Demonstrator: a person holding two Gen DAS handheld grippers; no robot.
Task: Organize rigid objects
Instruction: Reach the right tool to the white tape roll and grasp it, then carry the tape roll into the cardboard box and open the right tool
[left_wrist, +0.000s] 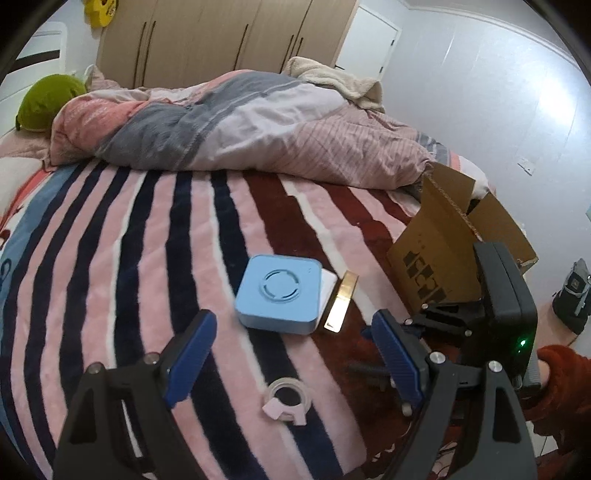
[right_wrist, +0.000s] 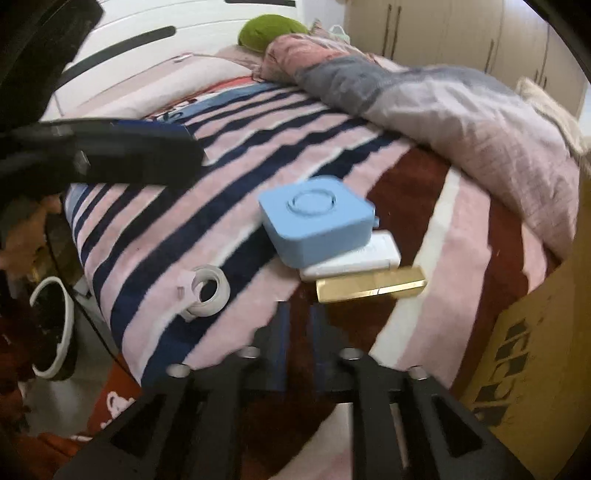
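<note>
Fingers of the left gripper (left_wrist: 291, 354) spread wide and hold nothing, with the blue box (left_wrist: 279, 293) at twelve o'clock on the striped blanket (left_wrist: 110, 258), touching the white case (right_wrist: 354, 260) and gold bar (right_wrist: 369, 286), while the right gripper (right_wrist: 299, 321) is pinched shut and empty.

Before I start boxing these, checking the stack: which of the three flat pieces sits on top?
The blue square case; it overlaps the white slab, and the gold bar lies lowest, beside them.
</note>
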